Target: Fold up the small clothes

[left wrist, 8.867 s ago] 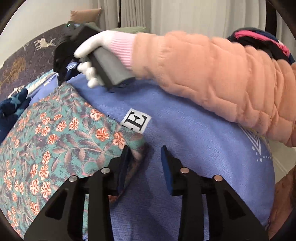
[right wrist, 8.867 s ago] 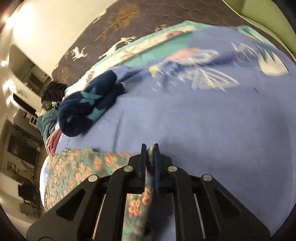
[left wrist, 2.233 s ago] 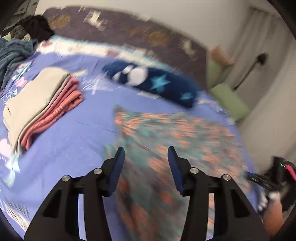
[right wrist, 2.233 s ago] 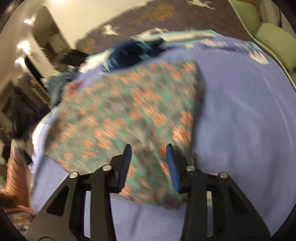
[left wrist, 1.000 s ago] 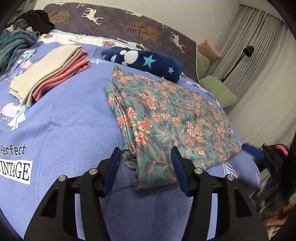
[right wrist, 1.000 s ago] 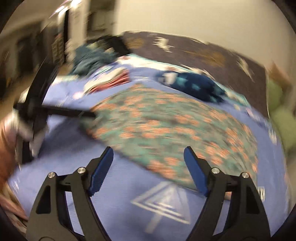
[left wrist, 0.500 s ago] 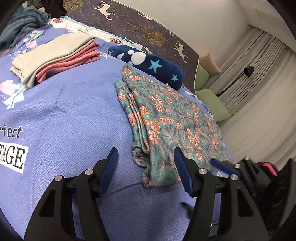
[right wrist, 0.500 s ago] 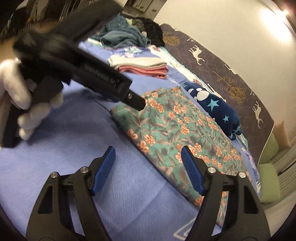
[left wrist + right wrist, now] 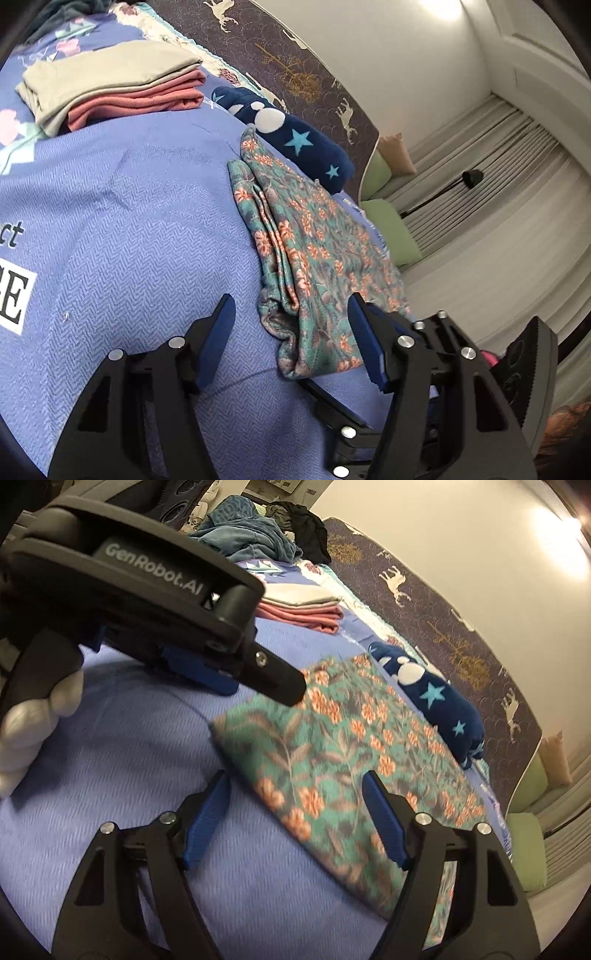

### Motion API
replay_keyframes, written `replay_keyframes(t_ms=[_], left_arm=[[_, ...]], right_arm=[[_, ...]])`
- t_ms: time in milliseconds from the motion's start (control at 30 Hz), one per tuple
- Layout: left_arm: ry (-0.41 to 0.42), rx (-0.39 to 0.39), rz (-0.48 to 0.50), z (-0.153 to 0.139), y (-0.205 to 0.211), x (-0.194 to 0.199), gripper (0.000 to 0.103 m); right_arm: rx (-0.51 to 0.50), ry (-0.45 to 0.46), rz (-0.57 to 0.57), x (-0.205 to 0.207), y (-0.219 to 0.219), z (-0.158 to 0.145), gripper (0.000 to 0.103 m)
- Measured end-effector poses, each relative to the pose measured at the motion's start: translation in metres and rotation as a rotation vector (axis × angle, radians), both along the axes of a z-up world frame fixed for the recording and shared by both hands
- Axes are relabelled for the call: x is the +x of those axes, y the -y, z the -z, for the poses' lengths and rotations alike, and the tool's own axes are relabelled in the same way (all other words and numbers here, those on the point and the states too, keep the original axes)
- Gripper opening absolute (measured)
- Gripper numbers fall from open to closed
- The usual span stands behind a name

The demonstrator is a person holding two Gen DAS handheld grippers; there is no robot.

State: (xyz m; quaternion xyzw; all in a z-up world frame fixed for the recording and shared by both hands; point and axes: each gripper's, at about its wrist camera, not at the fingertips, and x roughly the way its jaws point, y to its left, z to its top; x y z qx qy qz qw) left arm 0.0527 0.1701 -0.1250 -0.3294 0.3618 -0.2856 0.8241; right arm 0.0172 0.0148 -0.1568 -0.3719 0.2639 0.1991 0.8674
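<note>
Garment: floral cloth (image 9: 306, 258) lies folded into a long strip on the blue bedspread (image 9: 129, 221); navy star roll (image 9: 295, 144) just beside its far end; folded stack (image 9: 110, 85) well apart to the left.

Long axis: runs from the near hem away toward the headboard (image 9: 295, 66); layered fold edge on the left side, flat spread on the right.

Left tongs (image 9: 291, 339): spread wide, holding nothing; the near hem sits between the fingertips, just ahead of them.

Right tongs (image 9: 295, 812): spread wide, holding nothing; poised over the near long edge of the cloth (image 9: 332, 757), further along the strip.

Nearer hand: left, to the near corner; right tongs visible just behind the left's right finger.

Key relation: both tongs sit at the near end, so a fold, judged likely, would carry that end along the axis toward the roll.

Change vs 0.5 s ago: both tongs have closed in on the hem, still unclamped; cloth has not moved; 8.9 s ago the right was clamped on fabric.
</note>
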Motion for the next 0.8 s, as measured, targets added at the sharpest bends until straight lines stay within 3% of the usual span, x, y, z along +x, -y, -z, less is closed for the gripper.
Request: replay_keyframes(t_ms=[167, 333, 433, 633, 667, 700, 733, 800], left_arm=[[-0.008, -0.013, 0.078, -0.007, 0.005, 0.018, 0.063], [-0.052, 0.054, 0.187, -0.010, 0.029, 0.069, 0.063], [-0.078, 0.067, 0.199, -0.011, 0.035, 0.097, 0.063], [-0.144, -0.001, 0.154, -0.009, 0.035, 0.144, 0.061], [-0.150, 0.001, 0.153, -0.009, 0.037, 0.148, 0.050], [-0.159, 0.001, 0.155, -0.009, 0.040, 0.151, 0.027], [-0.170, 0.005, 0.151, -0.009, 0.043, 0.153, 0.016], [-0.159, 0.019, 0.150, -0.016, 0.050, 0.153, 0.012]], right_arm=[[-0.030, 0.028, -0.025, 0.004, -0.018, 0.004, 0.053], [-0.022, 0.027, -0.022, 0.008, -0.018, 0.003, 0.049], [-0.019, 0.020, -0.017, 0.009, -0.017, 0.003, 0.047], [0.005, -0.001, 0.011, 0.023, -0.016, 0.003, 0.037], [0.006, -0.004, 0.016, 0.025, -0.016, 0.003, 0.029], [0.012, -0.014, 0.019, 0.027, -0.015, 0.003, 0.022], [0.028, -0.020, 0.025, 0.028, -0.013, 0.001, 0.015], [0.098, -0.019, 0.036, 0.026, -0.004, -0.011, 0.011]])
